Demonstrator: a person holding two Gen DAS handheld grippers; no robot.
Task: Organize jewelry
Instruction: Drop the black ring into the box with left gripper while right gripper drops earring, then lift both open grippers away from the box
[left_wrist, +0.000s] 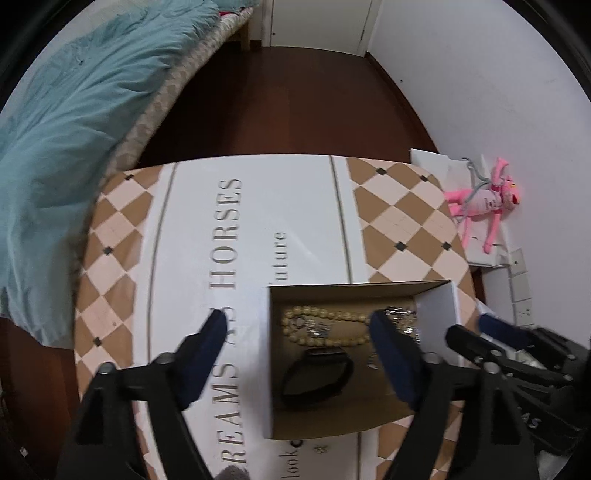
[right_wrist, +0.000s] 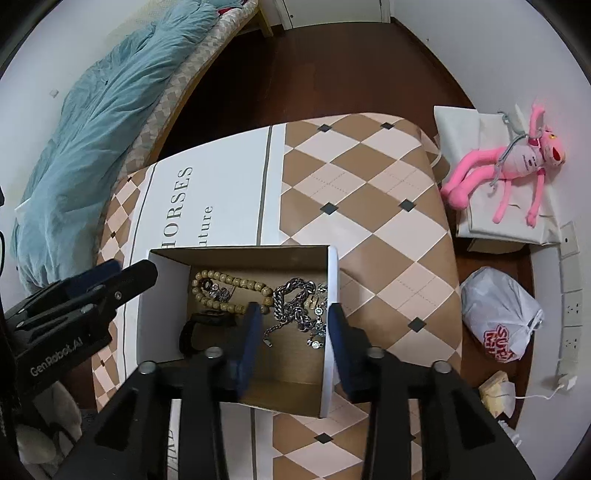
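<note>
An open cardboard box (left_wrist: 266, 369) (right_wrist: 162, 306) with white outer walls stands on the tablecloth (left_wrist: 295, 221) (right_wrist: 369, 221). Inside lie a beige bead necklace (left_wrist: 332, 315) (right_wrist: 229, 280), a silver chain (right_wrist: 295, 299) (left_wrist: 402, 314) with small charms, and a black watch band (left_wrist: 317, 373) (right_wrist: 199, 325). My left gripper (left_wrist: 299, 332) is open and straddles the box's left wall, one finger over the cloth and one over the jewelry. My right gripper (right_wrist: 295, 321) is open with nothing between its pads. Its left finger hangs over the box's inside and its right finger stands at the right wall.
A bed with a teal duvet (left_wrist: 74, 129) (right_wrist: 92, 129) runs along the left. By the right wall sit a pink plush toy (right_wrist: 517, 162) (left_wrist: 480, 203) on white boxes, a white plastic bag (right_wrist: 498, 317) on the dark wooden floor, and wall sockets (right_wrist: 570, 306).
</note>
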